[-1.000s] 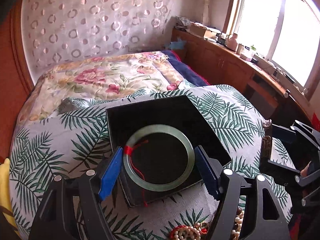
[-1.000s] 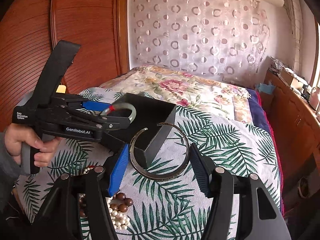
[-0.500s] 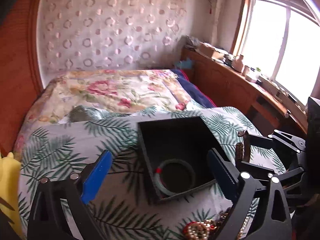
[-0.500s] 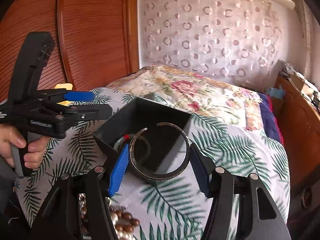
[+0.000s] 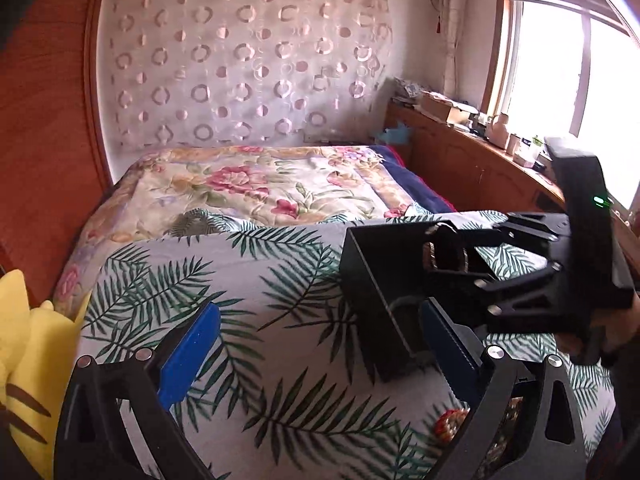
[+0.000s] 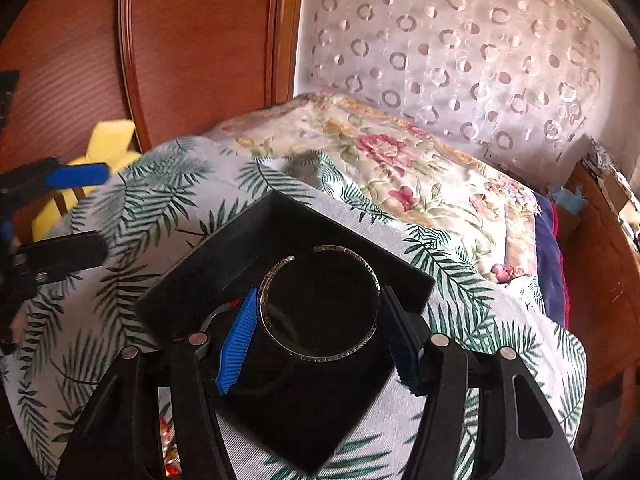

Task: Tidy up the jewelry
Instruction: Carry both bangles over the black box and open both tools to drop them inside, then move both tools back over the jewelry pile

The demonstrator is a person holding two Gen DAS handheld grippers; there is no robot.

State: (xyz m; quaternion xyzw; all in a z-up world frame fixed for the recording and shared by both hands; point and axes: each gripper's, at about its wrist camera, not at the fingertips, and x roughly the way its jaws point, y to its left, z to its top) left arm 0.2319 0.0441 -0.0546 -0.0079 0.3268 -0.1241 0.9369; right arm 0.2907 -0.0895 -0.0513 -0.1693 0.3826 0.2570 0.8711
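Claws first: right claw [image 6: 318, 334] is partly closed on a thin metal cuff bangle [image 6: 320, 304], blue pads [image 6: 236, 344] pressing its left and right sides — bangle is held roughly level above the open black box [image 6: 224, 264], its gap facing away from the camera. Left claw [image 5: 318, 346] is spread wide w/ nothing between its pads, hovering over the palm-leaf blanket [image 5: 224, 280] to the left of the box.

Bangle: silver-grey, narrow band w/ fine pattern or lettering on the outer face, too small to read. In the left wrist view it shows edge-on [image 5: 430, 256] over the box interior, pinched in the right claw.

Box: square, black, walls upright, sitting on the blanket on the bed. Inside, near the left wall, a pale green bangle [image 6: 214, 314] w/ red thread lies on the floor, mostly hidden behind the right claw's finger.

Beaded jewelry [image 5: 452, 426] — red and pearl-like — lies on the blanket near the box. Yellow plush toy [image 5: 24, 368] at the blanket's left edge.
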